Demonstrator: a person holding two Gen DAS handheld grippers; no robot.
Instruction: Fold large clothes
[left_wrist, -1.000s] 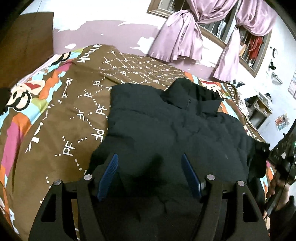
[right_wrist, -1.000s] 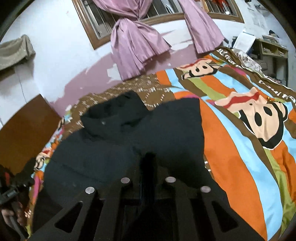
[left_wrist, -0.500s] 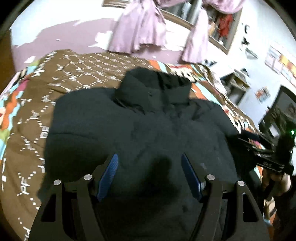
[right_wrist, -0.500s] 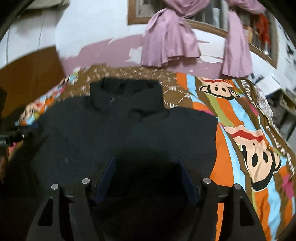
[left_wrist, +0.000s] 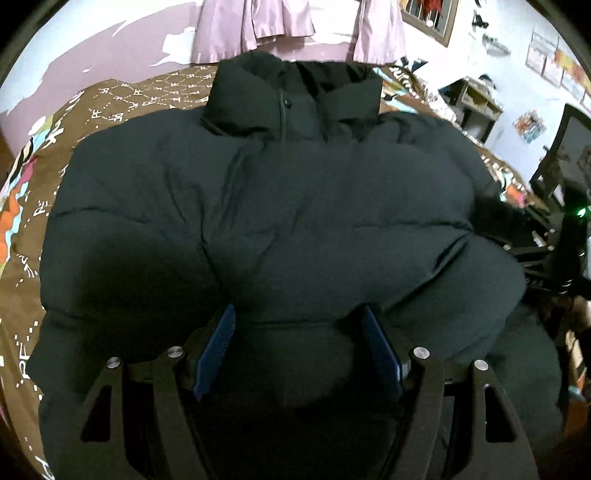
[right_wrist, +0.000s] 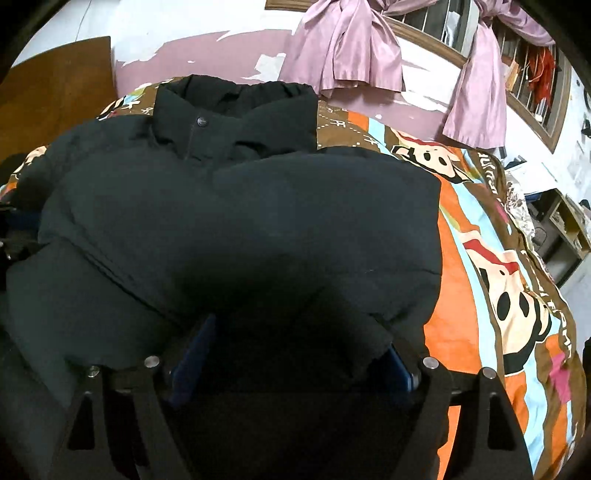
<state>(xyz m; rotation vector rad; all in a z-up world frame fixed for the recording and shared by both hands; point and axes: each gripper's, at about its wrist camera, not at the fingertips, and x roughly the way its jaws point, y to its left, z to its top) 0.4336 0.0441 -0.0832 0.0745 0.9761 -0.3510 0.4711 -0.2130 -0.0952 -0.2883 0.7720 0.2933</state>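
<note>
A black puffer jacket (left_wrist: 280, 206) lies spread on the bed, collar (left_wrist: 291, 92) at the far end. My left gripper (left_wrist: 299, 332) hangs low over the jacket's near part. It is open, and padded fabric bulges up between its blue pads (left_wrist: 218, 347) without being pinched. In the right wrist view the same jacket (right_wrist: 258, 221) fills the middle, with a folded panel on its right side. My right gripper (right_wrist: 295, 350) sits low over the near edge. Its jaws are opening, with dark fabric between the fingers (right_wrist: 194, 350). The right gripper's body (left_wrist: 554, 236) shows at the left view's right edge.
The bed cover (right_wrist: 498, 295) is brown and orange with cartoon monkeys, and runs bare to the right of the jacket. Its brown patterned part (left_wrist: 110, 99) lies to the left. Pink curtains (right_wrist: 351, 48) hang at the back wall. A shelf (left_wrist: 476, 107) stands beyond the bed.
Both grippers have dropped closer to the jacket and rolled, so it now fills each view. The right gripper's jaws have gone from shut to wide apart. The left jaws kept their width.
</note>
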